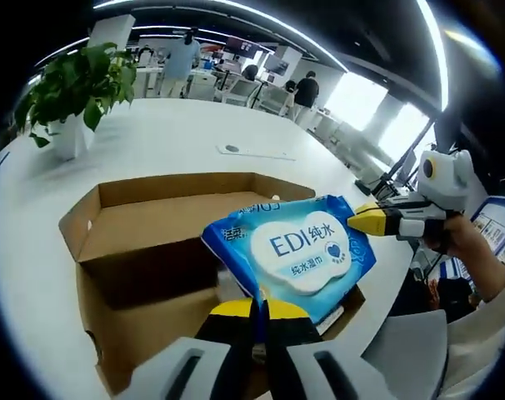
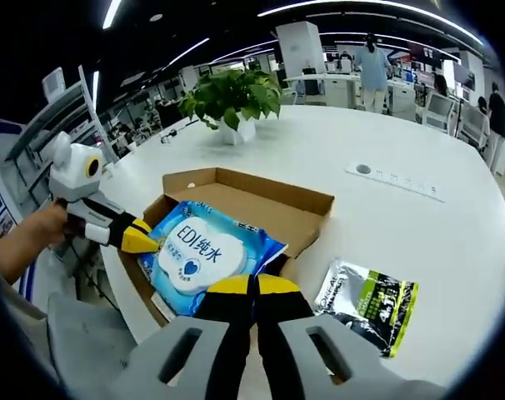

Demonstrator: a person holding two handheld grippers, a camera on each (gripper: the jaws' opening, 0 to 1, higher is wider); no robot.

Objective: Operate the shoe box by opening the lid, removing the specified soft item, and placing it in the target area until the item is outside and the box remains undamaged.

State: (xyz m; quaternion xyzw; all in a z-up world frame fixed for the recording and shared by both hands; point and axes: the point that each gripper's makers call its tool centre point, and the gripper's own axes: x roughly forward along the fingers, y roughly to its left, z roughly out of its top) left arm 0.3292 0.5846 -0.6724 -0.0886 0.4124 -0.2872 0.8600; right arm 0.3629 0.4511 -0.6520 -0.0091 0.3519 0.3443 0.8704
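Observation:
A blue wet-wipes pack (image 1: 307, 250) with a white label hangs over the open cardboard shoe box (image 1: 144, 225), whose lid is folded back. My left gripper (image 1: 257, 310) is shut on the pack's near edge. My right gripper (image 1: 365, 218) comes in from the right and pinches the pack's far corner. In the right gripper view the pack (image 2: 198, 250) lies above the box (image 2: 261, 208), with my right gripper (image 2: 252, 287) shut on its edge and the left gripper (image 2: 140, 240) at its left side, held by a hand.
The box stands on a wide white table (image 1: 177, 133). A black and green packet (image 2: 365, 304) lies to the right of the box. A potted plant (image 2: 232, 96) and a socket panel (image 2: 394, 179) sit farther back. People stand in the office behind.

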